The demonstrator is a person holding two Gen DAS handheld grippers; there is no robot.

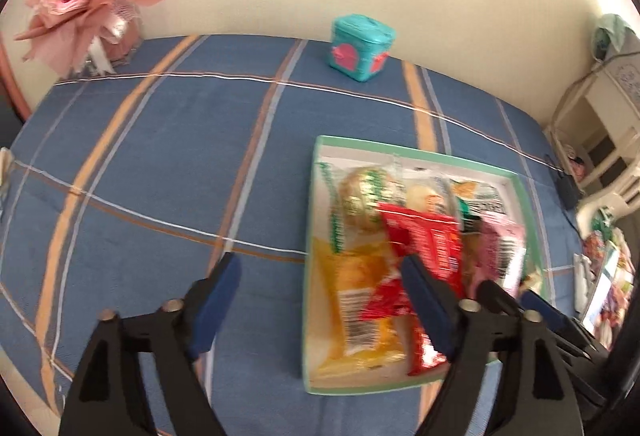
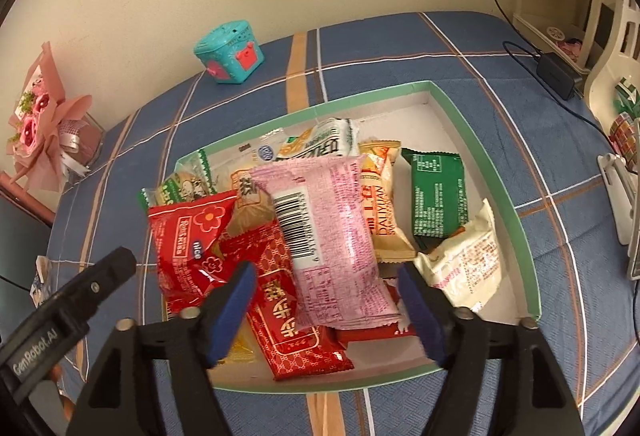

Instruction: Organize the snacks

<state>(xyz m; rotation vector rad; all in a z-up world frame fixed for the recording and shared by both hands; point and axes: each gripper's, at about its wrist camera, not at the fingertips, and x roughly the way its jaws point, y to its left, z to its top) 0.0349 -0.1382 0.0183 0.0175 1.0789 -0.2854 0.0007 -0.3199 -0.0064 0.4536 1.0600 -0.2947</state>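
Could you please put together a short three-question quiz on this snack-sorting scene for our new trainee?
1. True or false: the right gripper is clamped on the pink packet.
2. Multiple choice: where do the snack packets lie? A) loose on the blue plaid cloth; B) inside the green-rimmed box; C) on top of the teal tin.
3. Fill in: the packet at the right of the box, next to the cream packet, is coloured ____.

Key
1. False: its jaws stand open, with the pink packet lying between the pads, not pressed.
2. B
3. Green: the green packet.
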